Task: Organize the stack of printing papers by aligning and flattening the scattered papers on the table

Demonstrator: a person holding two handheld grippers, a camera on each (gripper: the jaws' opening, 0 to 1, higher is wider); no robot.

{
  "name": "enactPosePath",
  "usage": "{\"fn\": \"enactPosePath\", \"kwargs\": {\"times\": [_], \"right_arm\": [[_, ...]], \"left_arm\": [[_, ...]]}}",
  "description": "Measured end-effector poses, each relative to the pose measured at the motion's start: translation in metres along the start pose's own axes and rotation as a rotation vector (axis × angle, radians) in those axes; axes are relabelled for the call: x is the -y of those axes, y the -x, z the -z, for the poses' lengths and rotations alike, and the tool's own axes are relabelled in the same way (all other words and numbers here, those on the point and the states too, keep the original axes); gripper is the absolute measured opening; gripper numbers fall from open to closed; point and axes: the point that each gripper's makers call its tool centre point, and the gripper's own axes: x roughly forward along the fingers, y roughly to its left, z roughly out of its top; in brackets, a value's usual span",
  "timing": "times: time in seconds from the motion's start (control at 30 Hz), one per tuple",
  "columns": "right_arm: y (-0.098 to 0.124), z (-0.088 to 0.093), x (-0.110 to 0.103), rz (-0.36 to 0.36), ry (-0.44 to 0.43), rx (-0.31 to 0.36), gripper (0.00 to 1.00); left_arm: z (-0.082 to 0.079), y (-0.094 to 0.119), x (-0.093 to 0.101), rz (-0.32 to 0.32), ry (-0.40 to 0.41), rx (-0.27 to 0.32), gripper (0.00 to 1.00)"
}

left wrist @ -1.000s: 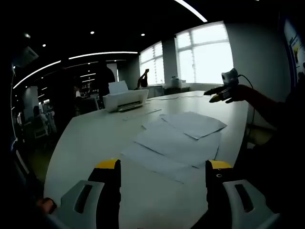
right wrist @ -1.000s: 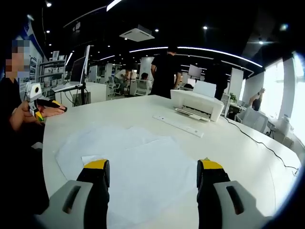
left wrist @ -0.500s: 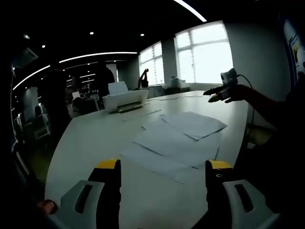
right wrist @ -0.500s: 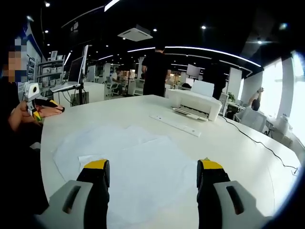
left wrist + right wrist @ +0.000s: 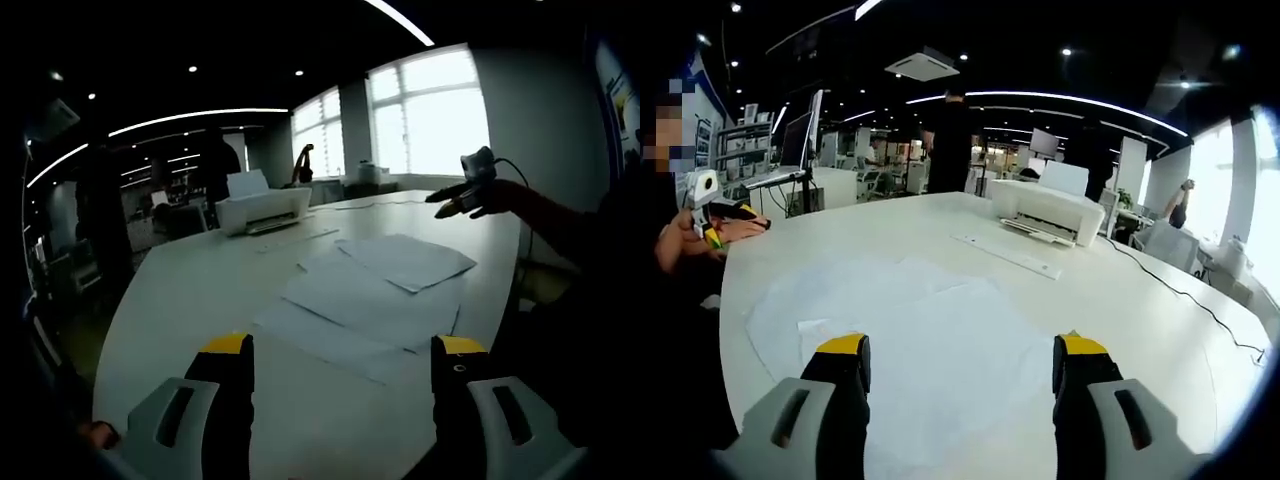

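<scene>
Here we hold both grippers above a pale bench [image 5: 180, 290], each with its fingers spread wide and grasping nothing. The loose papers [image 5: 370, 295] lie fanned out and overlapping on the bench, not yet squared into one stack. In the left gripper view, the left gripper [image 5: 340, 345] points at them from the near edge; they sit ahead and a little to its right, their long spread running away from us toward the far window side. The right gripper [image 5: 450, 203] shows there too, hovering past the far end of the sheets. In the right gripper view, the right gripper [image 5: 960, 345] looks down on the same papers [image 5: 910, 330], which lie directly ahead and under its fingers. The left gripper [image 5: 725, 212] sits at the opposite end. So we judge the sheets lie between the two grippers, and pushing inward from both ends looks like the natural next move. A printer [image 5: 1045, 208] stands well apart, farther along the bench.
</scene>
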Motion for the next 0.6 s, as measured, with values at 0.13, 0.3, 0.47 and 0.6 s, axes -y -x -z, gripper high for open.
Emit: {"fn": "enactPosePath", "kwargs": {"times": [0.13,0.3,0.47,0.6], "right_arm": [[-0.0014,0.0022,0.0017,0.006,-0.013,-0.002,0.68],[-0.0022,0.0053,0.0009,0.010,-0.020,-0.009,0.68],[-0.0031,0.0037,0.0003,0.013,-0.033,0.001,0.68],[-0.0053,0.0028,0.0059,0.015,-0.039,0.007,0.69]], "left_arm": [[0.0017,-0.0003,-0.0003,0.000,0.004,-0.001,0.75],[0.0028,-0.0005,-0.0006,0.001,0.007,-0.002,0.75],[0.0032,-0.0010,-0.0008,0.002,0.008,-0.003,0.75],[0.0029,-0.0011,-0.0001,0.004,0.006,-0.003,0.75]]}}
